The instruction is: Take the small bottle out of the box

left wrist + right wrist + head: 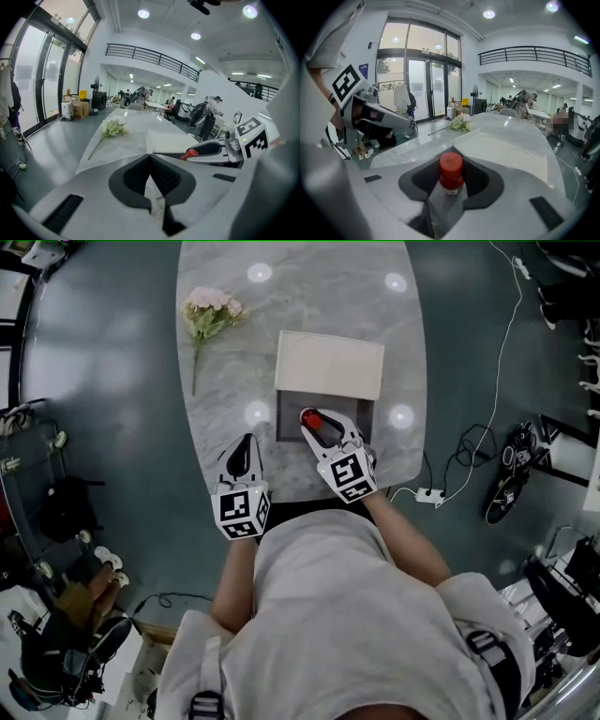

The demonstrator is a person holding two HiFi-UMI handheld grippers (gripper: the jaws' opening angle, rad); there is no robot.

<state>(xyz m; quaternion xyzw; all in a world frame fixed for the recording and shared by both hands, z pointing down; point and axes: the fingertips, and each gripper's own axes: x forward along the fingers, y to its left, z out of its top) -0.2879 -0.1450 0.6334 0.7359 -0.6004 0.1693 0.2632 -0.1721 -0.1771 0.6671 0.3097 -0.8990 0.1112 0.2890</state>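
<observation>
The small bottle (310, 417) has a red cap and stands upright between the jaws of my right gripper (319, 425), over the near part of the grey box (283, 420). In the right gripper view the pads press on the bottle (451, 171) below its cap, so my right gripper (451, 183) is shut on it. The box's white lid (329, 364) lies open behind it. My left gripper (247, 442) is shut with nothing in it, over the table's front edge to the left of the box; its jaws (150, 157) meet tip to tip.
A bunch of pale flowers (210, 311) lies at the far left of the marble table (309, 287). On the floor to the right lie a white cable with a power strip (429, 494) and dark shoes (511, 474). Bags and clutter (66, 512) stand to the left.
</observation>
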